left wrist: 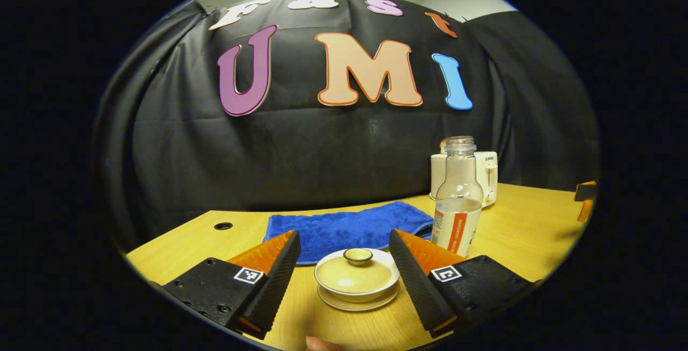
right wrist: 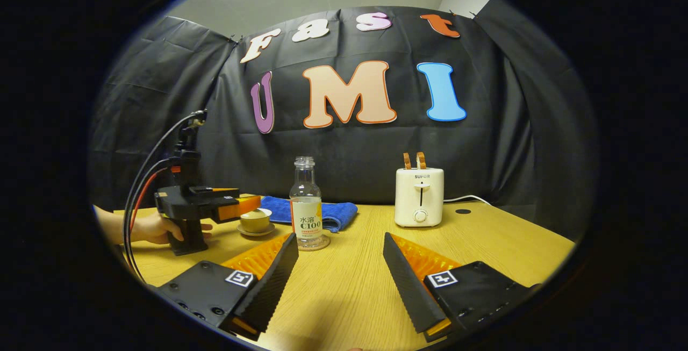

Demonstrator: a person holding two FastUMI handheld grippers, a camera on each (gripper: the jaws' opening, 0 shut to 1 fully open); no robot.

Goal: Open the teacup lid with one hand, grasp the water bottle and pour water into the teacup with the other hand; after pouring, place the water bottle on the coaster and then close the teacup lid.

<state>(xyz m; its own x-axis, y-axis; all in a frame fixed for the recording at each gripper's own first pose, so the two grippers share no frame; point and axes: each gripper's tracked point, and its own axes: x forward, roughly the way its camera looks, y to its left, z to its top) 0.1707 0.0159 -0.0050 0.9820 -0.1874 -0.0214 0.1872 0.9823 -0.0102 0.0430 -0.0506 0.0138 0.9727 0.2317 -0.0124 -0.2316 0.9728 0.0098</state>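
Yellow wood made up the table [right wrist: 510,243], which ran back to the black cloth wall. On it, at the far right in the right gripper view, stood a cream toaster [right wrist: 419,197] with two slices standing up out of its slots, and a blue towel [left wrist: 349,228] lay folded along the far edge.

At the left of the right gripper view, a hand [right wrist: 153,228] gripped the handle of the left gripper [right wrist: 244,207] and held it level just above the table, cables looping up from its back. Its jaws stood wide apart and held nothing. In the left gripper view, the teacup [left wrist: 357,277] sat on its saucer [left wrist: 357,301] between the two spread fingers [left wrist: 414,273], near them but touching neither, with the lid [left wrist: 357,271] on it and the knob up.

The right gripper [right wrist: 339,259] hovered low over the near part of the table, its jaws also wide and empty, pointing toward the far wall. The water bottle [right wrist: 306,206] stood upright beyond its left finger, well apart from it, capless and resting on a round coaster [right wrist: 316,245]. Bottle and teacup stood near each other, the bottle to the right of the cup and just in front of the towel. How much water the bottle held could not be told.
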